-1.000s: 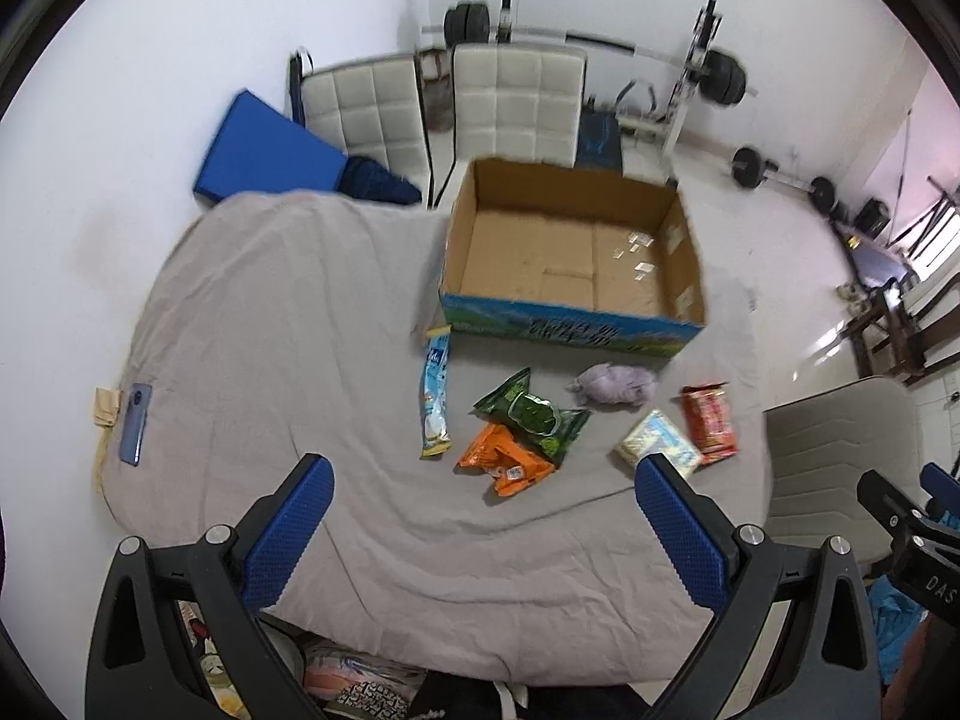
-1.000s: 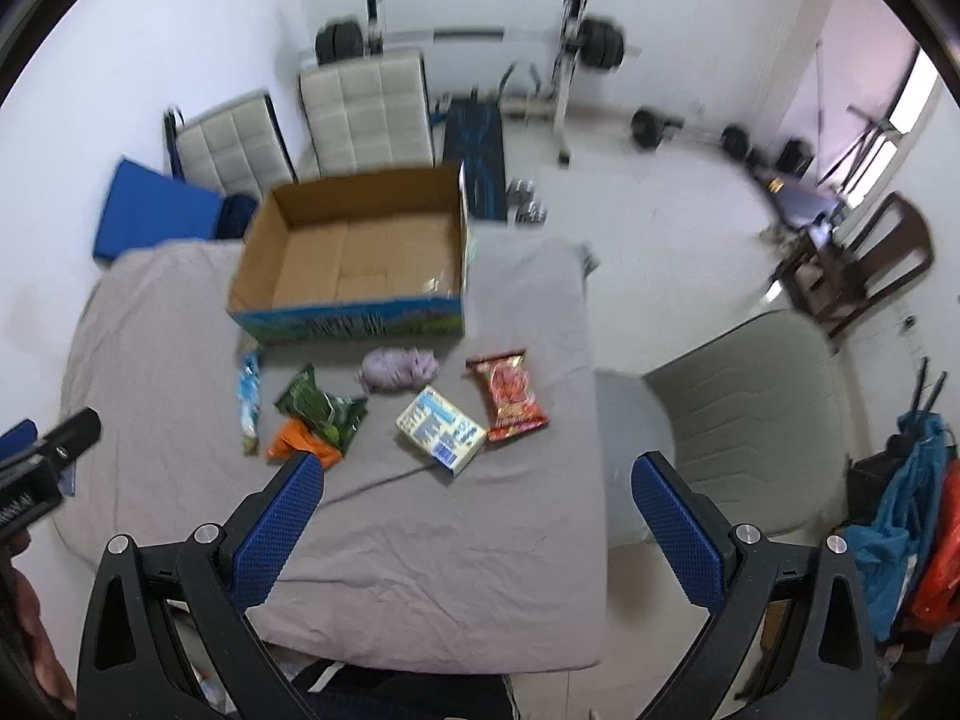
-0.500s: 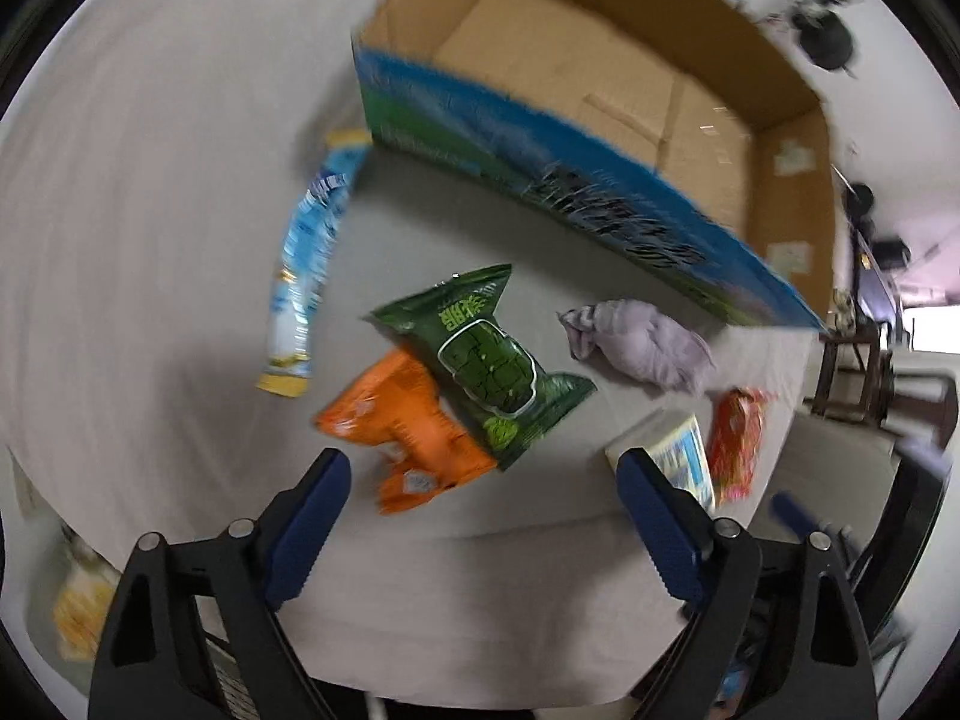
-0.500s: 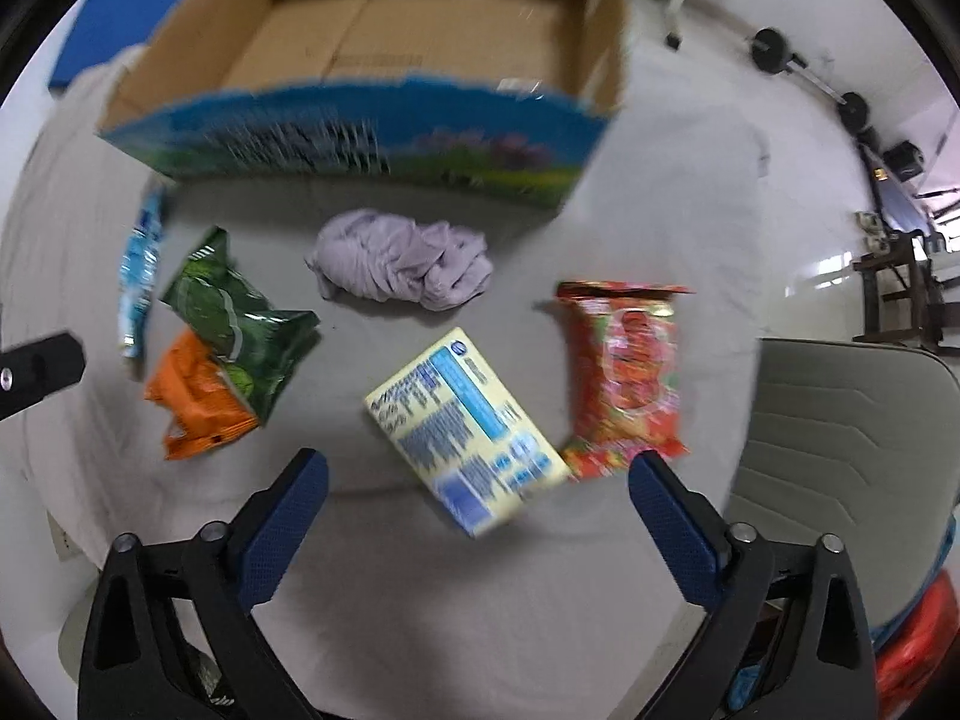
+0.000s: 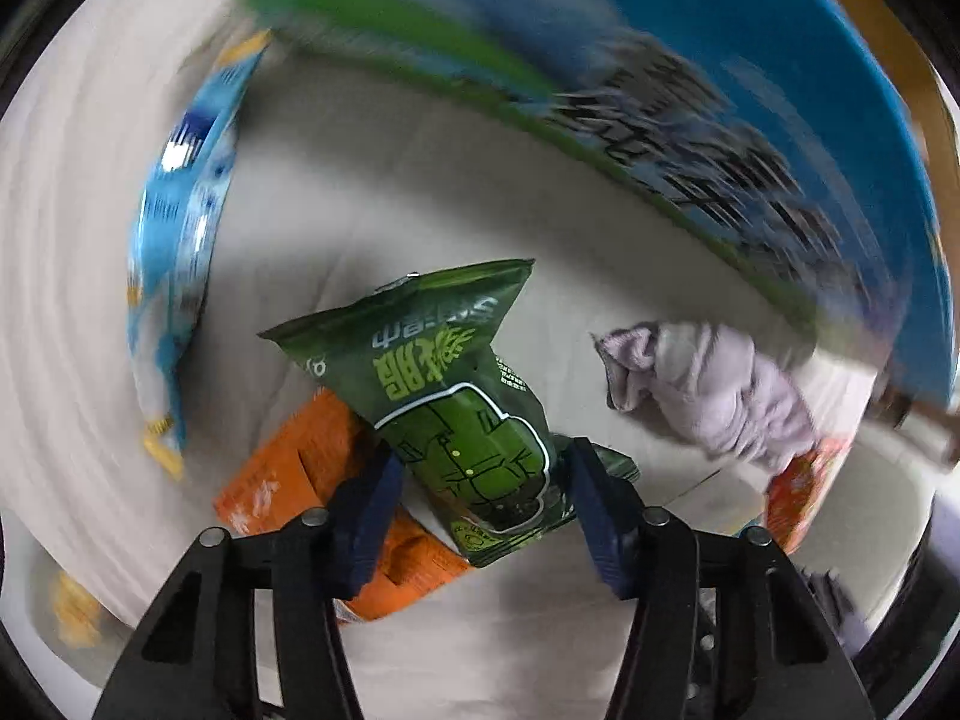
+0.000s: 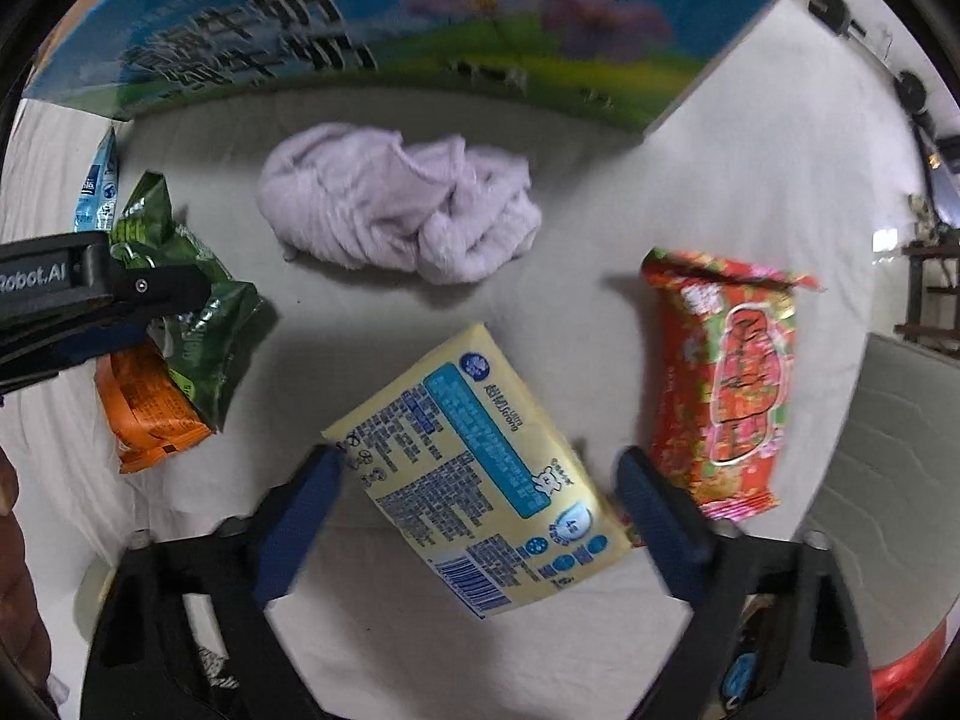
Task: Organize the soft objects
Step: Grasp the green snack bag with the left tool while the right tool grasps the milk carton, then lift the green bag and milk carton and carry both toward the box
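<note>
Between the spread fingers of the left gripper [image 5: 480,474], the green snack bag [image 5: 456,390] lies atop an orange packet [image 5: 300,468] on the grey-covered table [image 5: 390,180] near the box [image 6: 390,30]. Likewise unclenched, the right gripper [image 6: 480,480] straddles the yellow pack [image 6: 480,468]. Grasping seems underway; next, both should close.

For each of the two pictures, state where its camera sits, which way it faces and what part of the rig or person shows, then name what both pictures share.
Left wrist: on the left gripper, looking down along its fingers at the green snack bag between the jaws; only its own fingers show.
Right wrist: on the right gripper, facing down at the yellow pack; its fingers and the left gripper entering from the left show.
Shared: green bag, orange packet, lilac cloth, printed box wall.
</note>
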A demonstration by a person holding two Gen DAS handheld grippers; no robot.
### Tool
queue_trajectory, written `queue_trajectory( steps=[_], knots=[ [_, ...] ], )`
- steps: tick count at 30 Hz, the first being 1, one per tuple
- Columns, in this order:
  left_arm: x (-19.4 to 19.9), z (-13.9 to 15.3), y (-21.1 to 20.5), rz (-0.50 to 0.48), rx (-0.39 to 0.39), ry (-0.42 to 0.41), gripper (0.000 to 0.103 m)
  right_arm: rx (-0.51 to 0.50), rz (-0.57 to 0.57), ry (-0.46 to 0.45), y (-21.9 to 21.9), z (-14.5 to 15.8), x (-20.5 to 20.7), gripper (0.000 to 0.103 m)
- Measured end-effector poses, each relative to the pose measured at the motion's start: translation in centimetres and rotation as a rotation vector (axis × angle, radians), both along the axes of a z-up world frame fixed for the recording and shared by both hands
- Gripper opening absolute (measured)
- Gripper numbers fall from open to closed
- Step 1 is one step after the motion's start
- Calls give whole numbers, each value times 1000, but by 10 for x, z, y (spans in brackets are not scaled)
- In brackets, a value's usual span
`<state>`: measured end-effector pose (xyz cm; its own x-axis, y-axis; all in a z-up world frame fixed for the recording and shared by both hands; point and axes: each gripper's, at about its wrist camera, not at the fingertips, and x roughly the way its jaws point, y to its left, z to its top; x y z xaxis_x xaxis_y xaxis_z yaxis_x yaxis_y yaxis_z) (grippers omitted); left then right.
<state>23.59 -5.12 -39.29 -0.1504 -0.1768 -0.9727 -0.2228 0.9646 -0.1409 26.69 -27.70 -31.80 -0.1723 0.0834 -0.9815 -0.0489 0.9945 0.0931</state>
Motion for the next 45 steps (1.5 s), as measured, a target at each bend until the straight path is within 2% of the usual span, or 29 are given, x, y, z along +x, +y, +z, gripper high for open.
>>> queue_trajectory(
  steps=[3, 4, 6, 8, 10, 12, 15, 17, 18, 20, 22, 26, 29, 32, 33, 37, 39, 42, 45],
  knots=[
    [-6, 12, -30, -236, 111, -39, 44, 13, -54, 26, -8, -4, -4, 83],
    [-11, 14, -42, -321, 155, -48, 44, 29, -89, 57, -15, -5, -7, 82],
    [-25, 16, -60, -445, 190, -50, 44, 84, -148, 122, -23, -10, -14, 81],
    [-32, 14, -70, -481, 199, -51, 45, 99, -158, 119, -26, -13, -20, 81],
    [-32, 12, -68, -421, 178, -43, 48, 80, -131, 82, -23, -12, -28, 82],
    [-28, 7, -54, -273, 106, -32, 50, 66, -109, 66, -16, -7, -36, 82],
    [-29, 6, -36, -108, 30, -32, 50, 49, -57, 51, -3, -11, -47, 82],
    [-33, 4, -31, -65, 15, -37, 49, 32, -34, 55, 3, -18, -54, 82],
    [-35, 5, -31, -68, 22, -43, 43, 17, -20, 60, 7, -20, -58, 82],
    [-42, 2, -32, -89, 36, -65, 40, -8, -29, 61, 12, -29, -67, 81],
    [-54, 8, -42, -140, 63, -85, 35, 0, -92, 77, 16, -36, -69, 76],
    [-77, 22, -71, -302, 115, -78, 35, 41, -234, 91, -2, -45, -88, 74],
    [-99, 13, -90, -371, 149, -61, 39, 36, -256, 72, -3, -51, -100, 75],
    [-99, 3, -93, -346, 168, -79, 39, 6, -222, 67, 9, -56, -112, 74],
    [-101, 4, -95, -338, 167, -82, 39, -2, -213, 58, 12, -58, -112, 71],
    [-110, 12, -95, -317, 163, -109, 35, -32, -208, 32, 26, -61, -119, 68],
    [-111, 23, -94, -318, 177, -134, 35, -24, -212, 23, 30, -49, -124, 68],
    [-110, 60, -102, -311, 190, -172, 34, -9, -211, 0, 35, -34, -133, 67],
    [-126, 94, -111, -302, 181, -228, 34, 17, -205, -36, 30, -13, -150, 67]
  ],
)
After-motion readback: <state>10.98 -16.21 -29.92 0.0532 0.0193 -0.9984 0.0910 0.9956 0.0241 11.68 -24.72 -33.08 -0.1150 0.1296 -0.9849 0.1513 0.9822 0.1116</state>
